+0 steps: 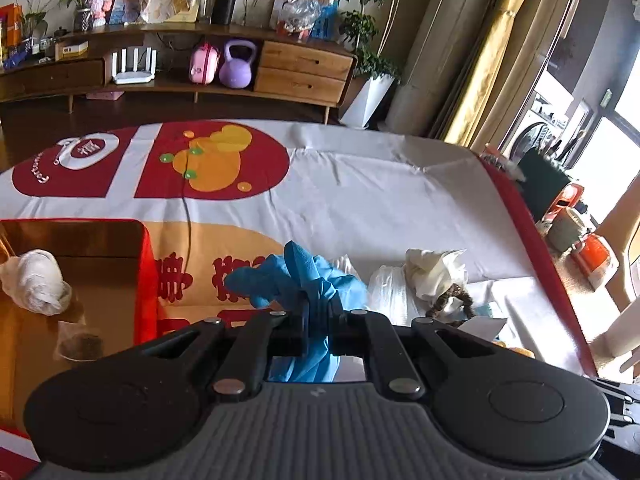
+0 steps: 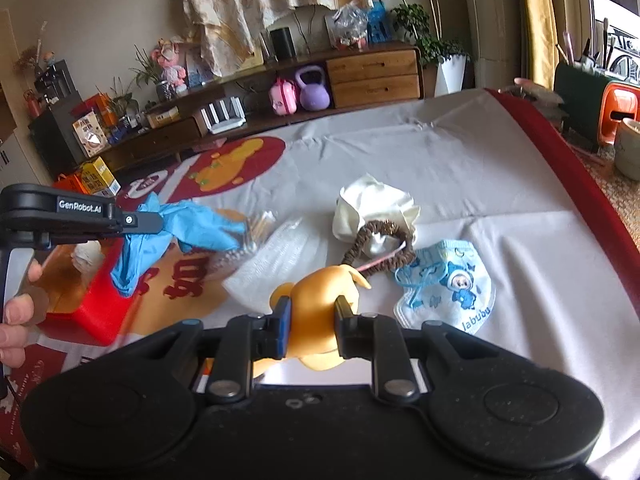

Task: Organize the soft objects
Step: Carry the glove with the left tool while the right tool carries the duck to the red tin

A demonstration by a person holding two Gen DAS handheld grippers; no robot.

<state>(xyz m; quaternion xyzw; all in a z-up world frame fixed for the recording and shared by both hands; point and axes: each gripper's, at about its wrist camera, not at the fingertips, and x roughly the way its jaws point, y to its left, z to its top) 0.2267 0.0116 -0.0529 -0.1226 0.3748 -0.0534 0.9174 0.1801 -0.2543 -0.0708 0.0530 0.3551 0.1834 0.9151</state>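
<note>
My left gripper (image 1: 318,330) is shut on a crumpled blue glove (image 1: 296,280), which hangs above the printed tablecloth. The right wrist view shows that same left gripper (image 2: 150,220) from the side, the blue glove (image 2: 180,232) drooping from its tips. My right gripper (image 2: 312,328) is shut on a soft yellow toy (image 2: 320,300), held just above the cloth. On the table lie a cream cloth bundle (image 2: 372,204), a brown scrunchie (image 2: 380,248), a light-blue printed mask (image 2: 448,284) and a clear plastic bag (image 2: 272,264).
A red box (image 1: 140,248) stands at the left with a white rolled cloth (image 1: 36,284) inside. A person's hand (image 2: 16,320) holds the left gripper's handle. A wooden sideboard (image 1: 304,68) with a purple kettlebell lines the far wall. The table's red edge (image 2: 592,184) runs along the right.
</note>
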